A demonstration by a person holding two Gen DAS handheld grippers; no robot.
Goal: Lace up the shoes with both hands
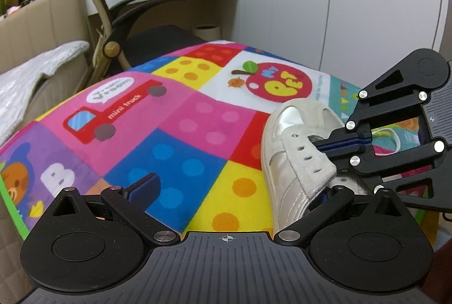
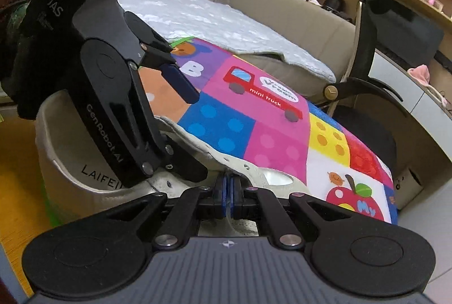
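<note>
A silver-white sneaker [image 1: 293,171] stands on the colourful play mat [image 1: 175,129], its eyelet flap [image 1: 308,154] lifted. My left gripper [image 1: 236,191] is open wide. One of its fingers [image 1: 147,185] hangs over the mat. The other is tucked behind the flap, inside the shoe [image 2: 56,140]. From the right, my right gripper [image 1: 317,147] reaches the top eyelets with its jaws shut. In the right wrist view a thin white lace [image 2: 228,209] runs between the pads of the right gripper [image 2: 227,184]. A loop of lace [image 1: 392,134] trails behind it. The left gripper [image 2: 197,134] looms at the left.
The mat covers a raised surface that drops off at its far and right edges. A grey blanket [image 1: 25,81] on a beige sofa lies to the left. A black and gold chair [image 1: 113,47] stands behind, with white cabinets [image 1: 339,7] beyond.
</note>
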